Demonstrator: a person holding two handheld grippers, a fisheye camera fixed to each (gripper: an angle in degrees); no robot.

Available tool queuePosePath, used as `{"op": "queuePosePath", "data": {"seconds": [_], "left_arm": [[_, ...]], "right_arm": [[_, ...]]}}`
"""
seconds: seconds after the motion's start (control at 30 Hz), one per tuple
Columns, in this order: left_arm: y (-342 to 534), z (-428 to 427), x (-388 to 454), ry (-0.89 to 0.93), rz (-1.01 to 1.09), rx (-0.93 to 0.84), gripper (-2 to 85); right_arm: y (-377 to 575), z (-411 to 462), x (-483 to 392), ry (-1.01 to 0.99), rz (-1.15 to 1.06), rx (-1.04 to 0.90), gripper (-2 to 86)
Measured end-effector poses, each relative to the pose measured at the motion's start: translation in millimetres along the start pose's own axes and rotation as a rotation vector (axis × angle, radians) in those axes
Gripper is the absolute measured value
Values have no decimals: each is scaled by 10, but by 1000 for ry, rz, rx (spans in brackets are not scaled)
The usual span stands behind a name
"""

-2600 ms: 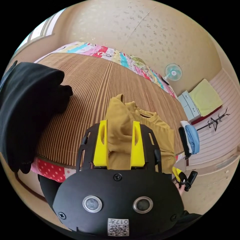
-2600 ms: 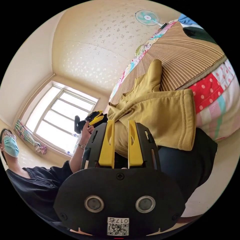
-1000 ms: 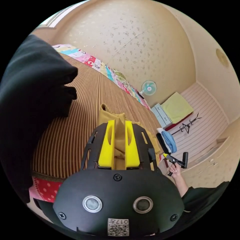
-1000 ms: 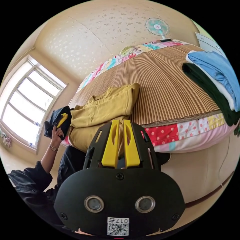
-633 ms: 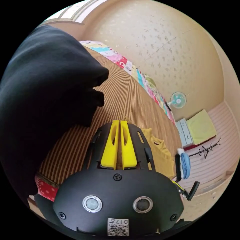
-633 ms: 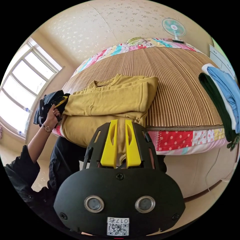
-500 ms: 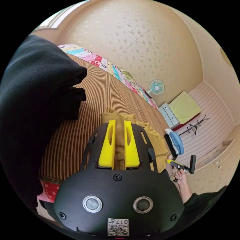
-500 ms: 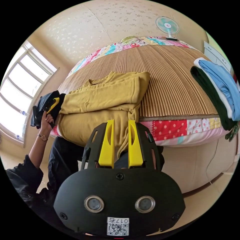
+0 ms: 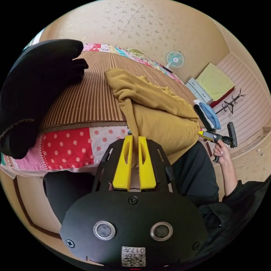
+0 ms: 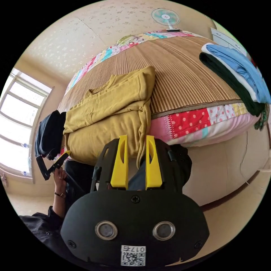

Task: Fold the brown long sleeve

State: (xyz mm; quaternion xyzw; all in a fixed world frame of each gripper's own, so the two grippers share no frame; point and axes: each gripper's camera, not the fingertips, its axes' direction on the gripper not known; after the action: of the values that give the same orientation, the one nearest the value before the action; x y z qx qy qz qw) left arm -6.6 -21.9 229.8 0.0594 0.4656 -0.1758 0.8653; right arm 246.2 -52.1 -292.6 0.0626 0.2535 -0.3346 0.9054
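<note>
My left gripper has its yellow jaws drawn narrow, almost parallel, with a slim gap between them. The lower corner of the brown long sleeve hangs right at their tips; whether any cloth is caught in the gap I cannot tell. My right gripper has its jaws set wider apart, and a hanging edge of the same shirt drops down between the tips without either jaw clearly pressing on it.

The shirt lies partly folded on the striped bamboo mat that covers the bed, its sleeves laid across the body, and its lower part spills over the near edge of the mattress, down past the polka-dot patchwork sheet. A black garment sits on the mat to one side of the shirt; a stack of folded clothes, blue on top, then white, then dark green, sits at the far side.

In the left gripper view my right gripper shows beyond the hanging cloth, held in my hand. A small fan stands past the bed by the wall.
</note>
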Motion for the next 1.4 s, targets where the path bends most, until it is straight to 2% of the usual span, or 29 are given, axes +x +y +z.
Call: {"op": "queuePosePath", "data": {"seconds": [0.13, 0.23, 0.4, 0.47, 0.53, 0.6, 0.7, 0.8, 0.87, 1.03, 1.1, 1.27, 1.37, 1.4], "left_arm": [[-260, -437, 85, 145, 32, 96, 18], [-596, -878, 144, 251, 52, 224, 16], [-1691, -1325, 297, 189, 55, 332, 31], [-2288, -1276, 149, 269, 6, 292, 49], [-2501, -1168, 0, 299, -42, 260, 81], [-2438, -1109, -74, 256, -80, 247, 117], [-1964, -1024, 2, 186, -16, 222, 126], [-1392, -864, 114, 98, 40, 151, 128], [-1039, -779, 206, 48, 83, 103, 132], [-756, -609, 353, -41, 160, -4, 133], [-752, -511, 305, -18, 140, -56, 132], [-693, -609, 171, 27, 42, -78, 95], [-634, -681, 50, 67, -19, -82, 66], [-622, -713, 17, 91, -30, -77, 61]], "right_arm": [[-147, -348, -74, -34, -43, 70, 33], [-354, -886, -87, -105, -78, 224, 26], [-1213, -1661, -56, -141, -41, 439, 31], [-1442, -1769, 102, -110, 83, 521, 38], [-1580, -1794, 289, -112, 177, 501, 53], [-1514, -1744, 407, -215, 125, 447, 87], [-1150, -1463, 431, -205, -44, 327, 99], [-744, -990, 594, -163, -95, 108, 117], [-503, -833, 719, -187, -96, 46, 128], [-137, -709, 943, -230, -122, -10, 136], [-35, -811, 982, -227, -107, 63, 138], [0, -1009, 965, -236, -142, 36, 135], [44, -1125, 955, -186, -187, 24, 110], [66, -1174, 956, -165, -192, -11, 75]]}}
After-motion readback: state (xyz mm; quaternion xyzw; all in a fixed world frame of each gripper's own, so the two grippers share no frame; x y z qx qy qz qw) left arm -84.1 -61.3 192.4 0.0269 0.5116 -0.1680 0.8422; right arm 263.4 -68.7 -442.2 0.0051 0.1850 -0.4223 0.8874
